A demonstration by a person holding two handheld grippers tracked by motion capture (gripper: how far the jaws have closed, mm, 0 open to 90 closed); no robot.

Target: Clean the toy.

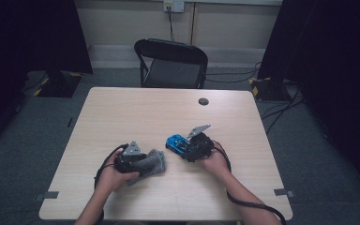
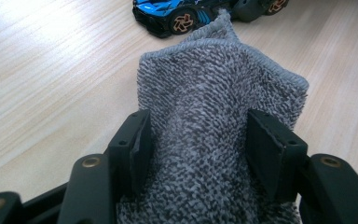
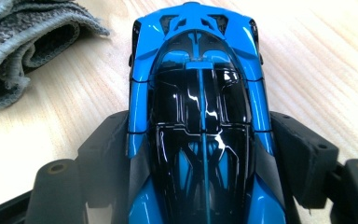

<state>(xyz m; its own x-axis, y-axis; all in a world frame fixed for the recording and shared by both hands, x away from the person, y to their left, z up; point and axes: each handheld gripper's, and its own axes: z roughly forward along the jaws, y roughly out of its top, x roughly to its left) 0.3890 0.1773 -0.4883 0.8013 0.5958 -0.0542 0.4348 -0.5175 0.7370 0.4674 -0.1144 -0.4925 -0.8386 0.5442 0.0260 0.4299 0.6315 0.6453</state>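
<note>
Looking down from the high view, we see the left hand-held gripper (image 1: 143, 161) resting on the tabletop (image 1: 136, 112) with a grey towel (image 1: 151, 163) bunched at its front, and the right hand-held gripper (image 1: 187, 146) just beside a blue and black toy car (image 1: 177, 143) near the middle of the tabletop. The towel and the car lie near each other but apart.

In the left gripper view, the 2 jaws press into the towel (image 2: 214, 121) from both sides, so we read this hand-held gripper as clamped on the cloth. The towel's lower part is cut off by the bottom edge, and its folds hide whatever lies under it. Beyond it, the car (image 2: 177, 14) is cut off by the top edge, with 1 orange-spoked wheel showing fully.

In the right gripper view, the jaws sit against both flanks of the car (image 3: 200, 116), gripping it around its body. The car's near end runs out of the bottom edge, and its wheels are hidden beneath the bodywork. The towel (image 3: 23, 42) lies folded at the upper left, partly cut off.

We can read no brand, label or writing on the car, the towel or either hand-held gripper. Each person's forearm is cut off at the bottom of the high view.
</note>
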